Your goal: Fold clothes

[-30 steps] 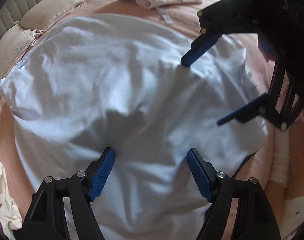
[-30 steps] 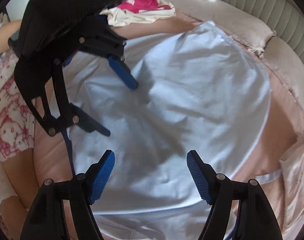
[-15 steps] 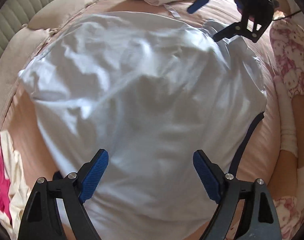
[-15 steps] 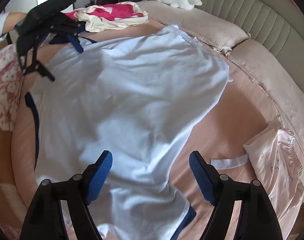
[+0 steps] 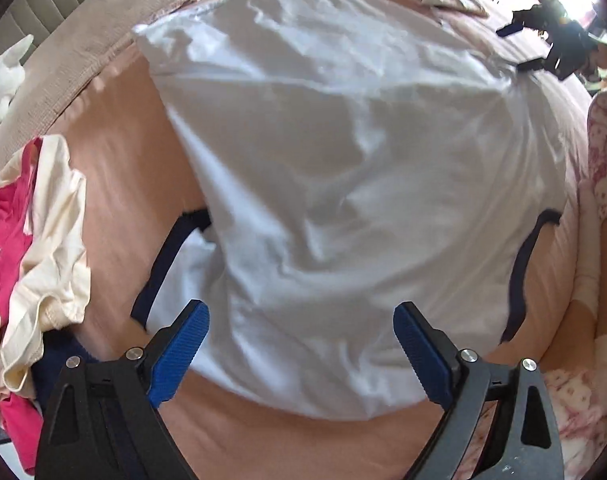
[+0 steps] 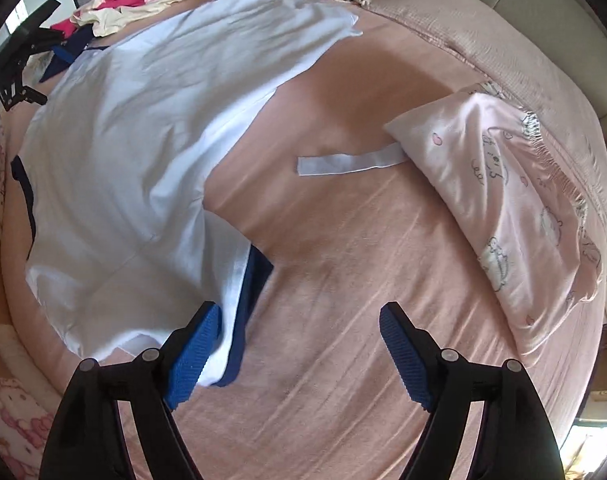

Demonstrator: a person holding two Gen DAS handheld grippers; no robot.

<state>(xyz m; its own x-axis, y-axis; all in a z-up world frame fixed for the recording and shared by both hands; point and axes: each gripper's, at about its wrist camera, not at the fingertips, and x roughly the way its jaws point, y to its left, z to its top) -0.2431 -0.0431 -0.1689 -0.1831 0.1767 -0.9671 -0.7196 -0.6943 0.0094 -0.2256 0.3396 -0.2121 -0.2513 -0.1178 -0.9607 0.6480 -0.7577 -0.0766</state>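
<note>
Bed (image 6: 343, 360) — pink cover, serving as work surface.
White T-shirt (image 5: 343, 160), navy sleeve trim — spread flat mid-bed, wrinkled, apparently no fold made yet; all folding left.
Pink-and-cream garments (image 5: 31, 248) — heaped beside it, unfolded.
Left gripper (image 5: 301, 354) — jaws just opened further, wide, nothing clamped, above the shirt's near edge.
Right gripper (image 6: 297, 354) — jaws apart, empty, beside a navy sleeve.

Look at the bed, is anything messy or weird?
A white strip lies loose on the pink sheet, poking from under the pillow. A pink-and-cream clothes heap sits crumpled beside the spread white shirt.
</note>
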